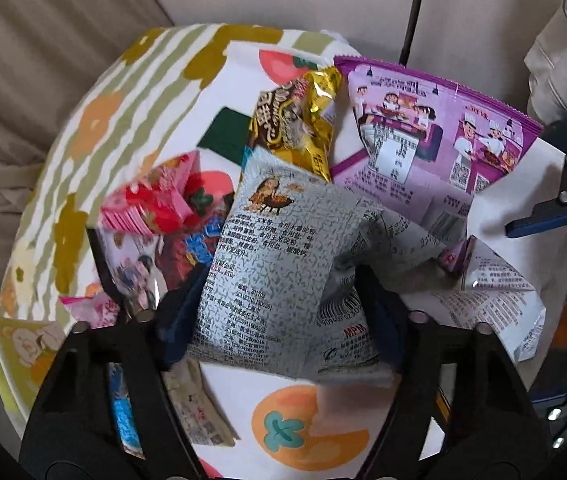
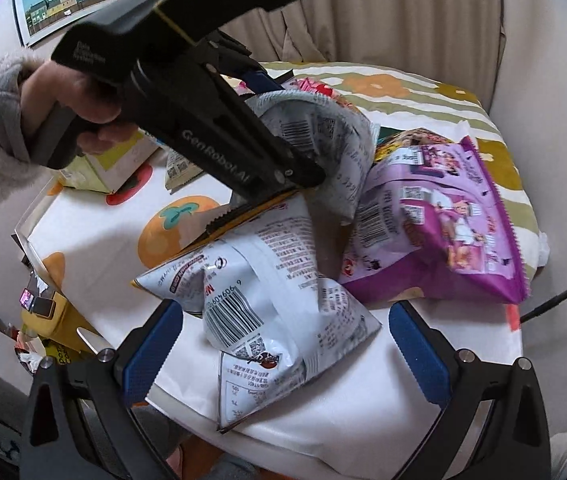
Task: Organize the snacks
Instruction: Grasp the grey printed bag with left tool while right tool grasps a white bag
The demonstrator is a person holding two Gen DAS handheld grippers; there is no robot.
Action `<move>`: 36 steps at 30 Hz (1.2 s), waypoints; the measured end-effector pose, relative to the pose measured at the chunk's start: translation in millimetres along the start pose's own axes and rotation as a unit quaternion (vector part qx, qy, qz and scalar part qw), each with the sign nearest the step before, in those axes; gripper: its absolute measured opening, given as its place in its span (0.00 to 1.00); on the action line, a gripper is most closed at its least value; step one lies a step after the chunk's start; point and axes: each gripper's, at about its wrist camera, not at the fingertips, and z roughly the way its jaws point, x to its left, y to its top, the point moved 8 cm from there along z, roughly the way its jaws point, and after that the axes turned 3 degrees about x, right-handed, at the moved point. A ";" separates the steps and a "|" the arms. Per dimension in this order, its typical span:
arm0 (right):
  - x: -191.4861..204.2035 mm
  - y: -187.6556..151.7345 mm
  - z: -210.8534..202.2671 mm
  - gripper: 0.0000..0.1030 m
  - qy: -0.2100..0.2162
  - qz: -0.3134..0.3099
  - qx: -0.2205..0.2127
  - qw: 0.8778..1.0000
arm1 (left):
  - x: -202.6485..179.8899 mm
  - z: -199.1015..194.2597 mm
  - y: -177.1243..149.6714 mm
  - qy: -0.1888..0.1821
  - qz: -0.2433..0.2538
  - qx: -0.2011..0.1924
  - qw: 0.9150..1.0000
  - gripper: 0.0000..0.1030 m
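My left gripper (image 1: 279, 312) is shut on a grey speckled snack bag (image 1: 275, 264) and holds it tilted above the table; the same bag shows in the right wrist view (image 2: 331, 140) under the left gripper's body (image 2: 211, 136). A white snack bag (image 2: 279, 312) lies just ahead of my right gripper (image 2: 283, 344), which is open with its blue pads on either side of the bag's near end. A purple snack bag (image 1: 423, 128) (image 2: 443, 224) lies flat at the right. A gold and brown bag (image 1: 299, 120) lies beyond the grey bag.
The table has a fruit-print cloth (image 1: 283, 428) (image 2: 95, 224). Red and pink small packets (image 1: 155, 204) lie at the left. A yellow box (image 2: 111, 160) stands at the table's far left. Curtains (image 2: 383, 12) hang behind. The table's edge (image 2: 323, 452) is close below my right gripper.
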 end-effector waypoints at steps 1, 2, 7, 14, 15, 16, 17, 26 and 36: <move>1.4 -0.6 2.4 1.00 0.002 -0.003 0.002 1.000 | 0.9 0.6 -1.0 0.000 -0.002 0.003 1.000 0.61; 1.5 -1.0 4.9 1.00 0.000 -0.006 0.005 1.000 | 1.4 -1.1 -1.5 -0.003 -0.008 0.001 1.000 0.59; 5.0 -4.8 13.3 1.00 -0.002 -0.020 0.009 1.000 | 1.1 -8.1 -3.7 0.000 -0.019 -0.005 1.000 0.57; 13.2 -4.8 16.2 0.73 0.002 -0.037 0.008 0.999 | 0.5 -23.0 -9.4 0.021 -0.028 -0.014 0.999 0.57; 14.0 -5.8 16.9 0.72 -0.003 -0.043 0.010 0.999 | 1.2 -25.4 -10.2 0.023 -0.032 -0.016 0.999 0.57; 14.4 -6.9 17.5 0.70 -0.006 -0.045 0.013 0.999 | 1.7 -28.5 -11.3 0.023 -0.036 -0.018 0.999 0.57; 14.5 -7.5 16.2 0.68 -0.006 -0.043 0.011 0.999 | 2.1 -31.3 -12.1 0.023 -0.041 -0.020 0.999 0.57; 19.6 0.4 -6.0 0.63 -0.006 -0.039 -0.003 0.999 | 14.6 -70.2 -18.2 0.036 -0.083 -0.050 0.995 0.57; 32.3 32.2 -46.6 0.63 -0.014 -0.036 -0.028 0.999 | 60.4 -137.9 -43.6 0.075 -0.136 -0.086 0.984 0.57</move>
